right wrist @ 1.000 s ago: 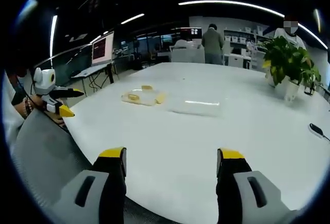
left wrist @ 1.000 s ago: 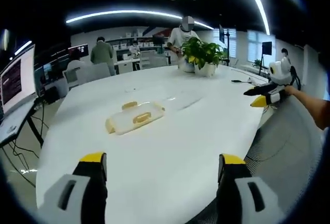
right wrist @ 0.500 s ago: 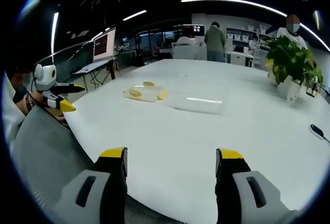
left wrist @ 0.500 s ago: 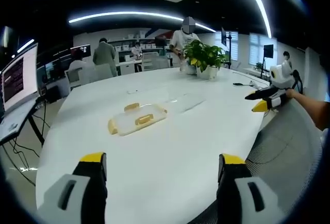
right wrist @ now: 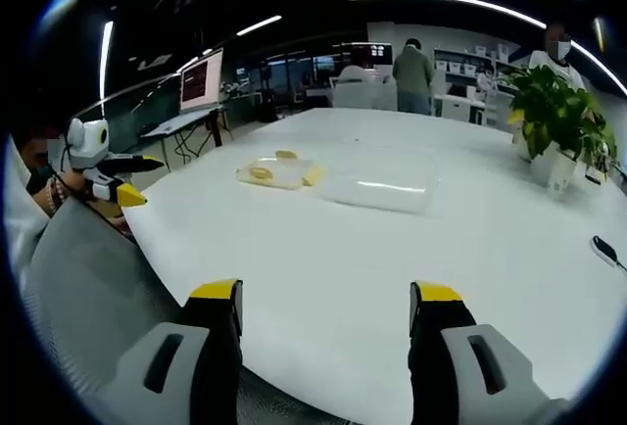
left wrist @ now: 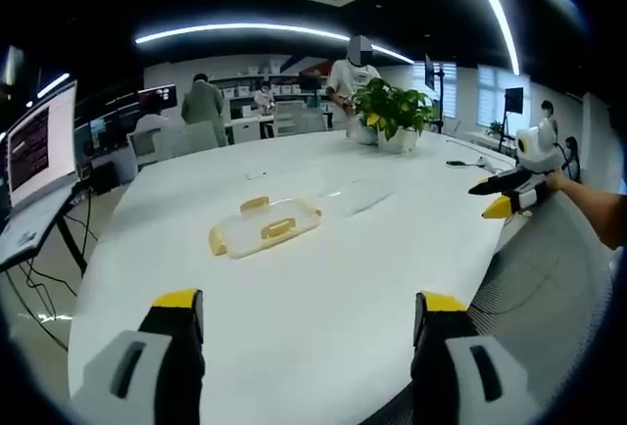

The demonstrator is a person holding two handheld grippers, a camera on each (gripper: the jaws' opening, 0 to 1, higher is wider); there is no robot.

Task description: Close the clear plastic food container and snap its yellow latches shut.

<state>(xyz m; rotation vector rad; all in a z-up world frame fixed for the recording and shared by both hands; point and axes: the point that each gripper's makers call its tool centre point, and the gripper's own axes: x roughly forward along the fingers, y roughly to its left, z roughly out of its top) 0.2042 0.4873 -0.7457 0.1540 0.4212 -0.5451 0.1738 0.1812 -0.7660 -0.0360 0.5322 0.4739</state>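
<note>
Both views have crept slightly closer to the large white oval worktop over the last second, so the person is only starting the approach. The flat clear plastic lid with yellow latches lies mid-worktop; just beside it sits the clear plastic container base, apart from it and uncovered. The left tool and right tool both hover at the near edge with jaws spread wide, holding nothing. Nothing on the worktop has moved; closing has not begun, and the lid must first be picked up.
</note>
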